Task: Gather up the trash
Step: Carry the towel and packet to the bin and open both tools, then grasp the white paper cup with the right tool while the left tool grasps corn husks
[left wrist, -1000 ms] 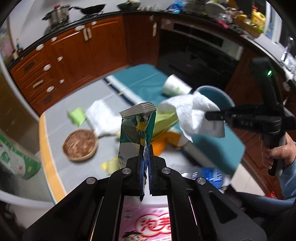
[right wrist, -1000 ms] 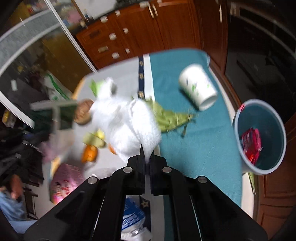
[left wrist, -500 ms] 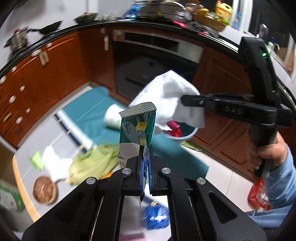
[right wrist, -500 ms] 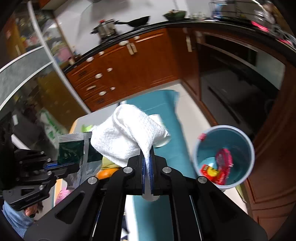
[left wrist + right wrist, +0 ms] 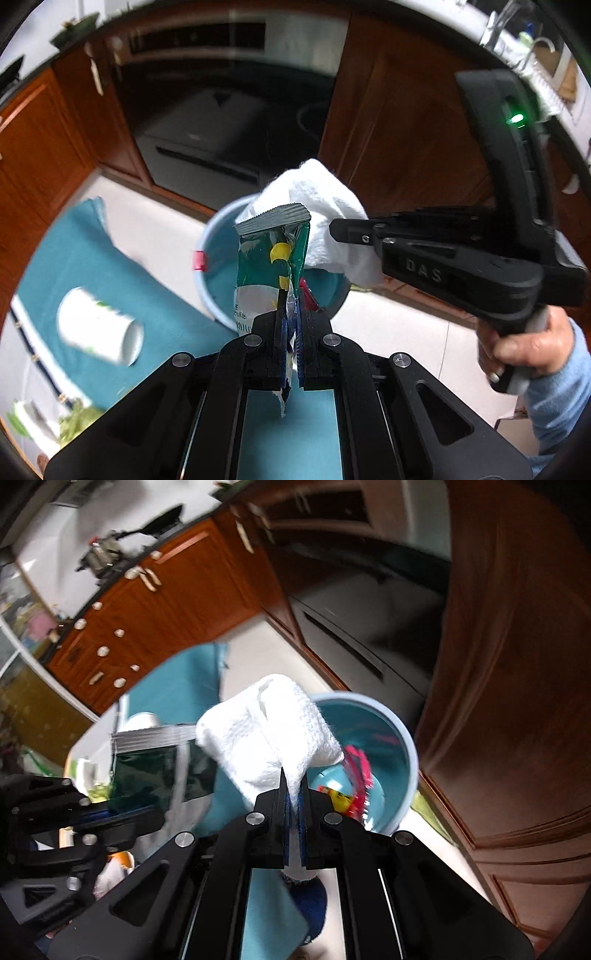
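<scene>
Both grippers pinch trash: left gripper [image 5: 291, 295] a green foil packet [image 5: 273, 266], right gripper [image 5: 293, 797] a white paper towel [image 5: 269, 727]; light-blue plastic bin [image 5: 402, 738] lies centre-right, nearer the right.

A green foil wrapper [image 5: 272, 266] stands upright, pinched at its lower end in my left fingers [image 5: 281, 332], its crimped silver top edge uppermost, a yellow spot on its face. A crumpled white paper towel [image 5: 271, 734] bulges above my right fingers [image 5: 282, 797], clamped by one corner. Both hang over the pale blue bin [image 5: 404, 738], which holds what looks like a red and yellow wrapper [image 5: 354, 775], though blurred.
</scene>
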